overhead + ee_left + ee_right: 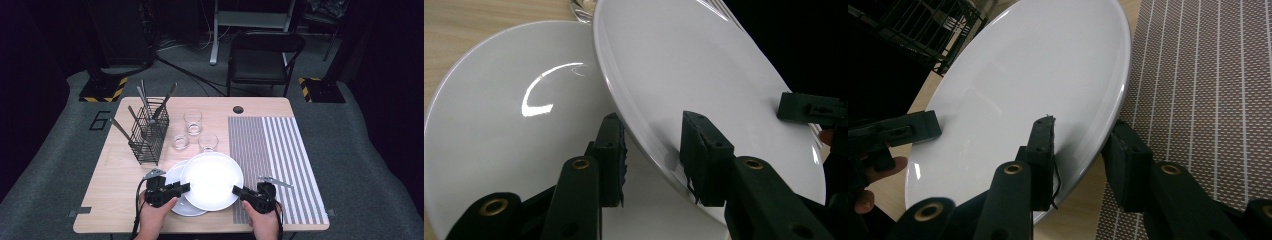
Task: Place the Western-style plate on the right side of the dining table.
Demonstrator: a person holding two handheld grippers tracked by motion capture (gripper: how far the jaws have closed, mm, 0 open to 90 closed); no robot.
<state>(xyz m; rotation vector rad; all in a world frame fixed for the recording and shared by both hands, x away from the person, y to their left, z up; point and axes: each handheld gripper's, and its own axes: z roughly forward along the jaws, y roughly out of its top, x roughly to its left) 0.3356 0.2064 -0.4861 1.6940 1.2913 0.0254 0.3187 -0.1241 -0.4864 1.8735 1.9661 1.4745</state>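
Both grippers straddle the upper plate [212, 180], held over the lower plate [176, 190] near the table's [125, 165] 6 o'clock edge: left gripper [186, 187] at 9, right gripper [237, 190] at 3, jaws part-open astride its rim.

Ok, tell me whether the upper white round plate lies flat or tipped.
Tipped: the upper white plate slants above the lower plate.

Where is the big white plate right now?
In the high view the top plate is near the table's front edge, gripped between the left gripper and right gripper, overlapping a second plate.
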